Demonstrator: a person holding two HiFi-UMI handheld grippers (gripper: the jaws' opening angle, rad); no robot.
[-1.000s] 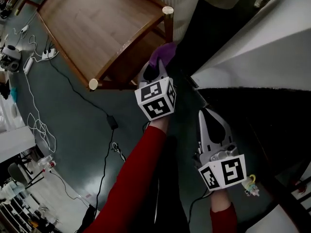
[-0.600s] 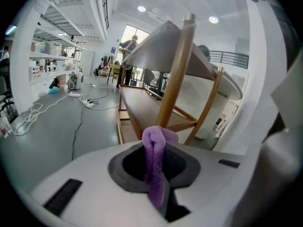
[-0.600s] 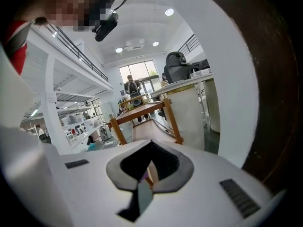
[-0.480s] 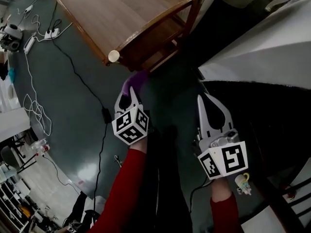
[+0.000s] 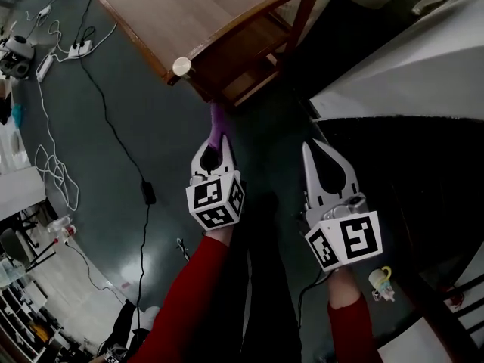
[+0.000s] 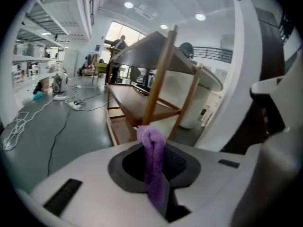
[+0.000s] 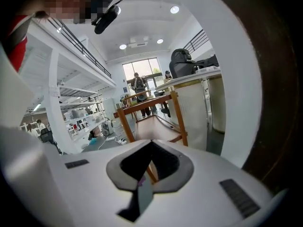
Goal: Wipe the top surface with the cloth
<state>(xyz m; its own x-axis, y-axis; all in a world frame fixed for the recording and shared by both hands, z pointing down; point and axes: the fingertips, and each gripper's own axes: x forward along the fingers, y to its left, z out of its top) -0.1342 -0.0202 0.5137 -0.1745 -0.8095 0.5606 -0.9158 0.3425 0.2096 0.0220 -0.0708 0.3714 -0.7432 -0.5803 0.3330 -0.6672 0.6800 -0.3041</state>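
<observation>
Left tongs (image 5: 215, 146): clamping purple cloth (image 5: 219, 121), drawing back from wooden tabletop (image 5: 174, 13), now hanging over floor (image 5: 106, 165) beside right tongs (image 5: 318, 153). Right tongs: jaws together, carrying nothing. Cloth touching no surface; I'm judging wipe finished or pausing.

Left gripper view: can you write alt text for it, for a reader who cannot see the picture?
The left hand-held gripper is shut on a purple cloth, which pokes up past its jaw tips. Beyond stands a wooden table with a lower shelf, seen from low down, on a grey floor with cables trailing at left.
</observation>
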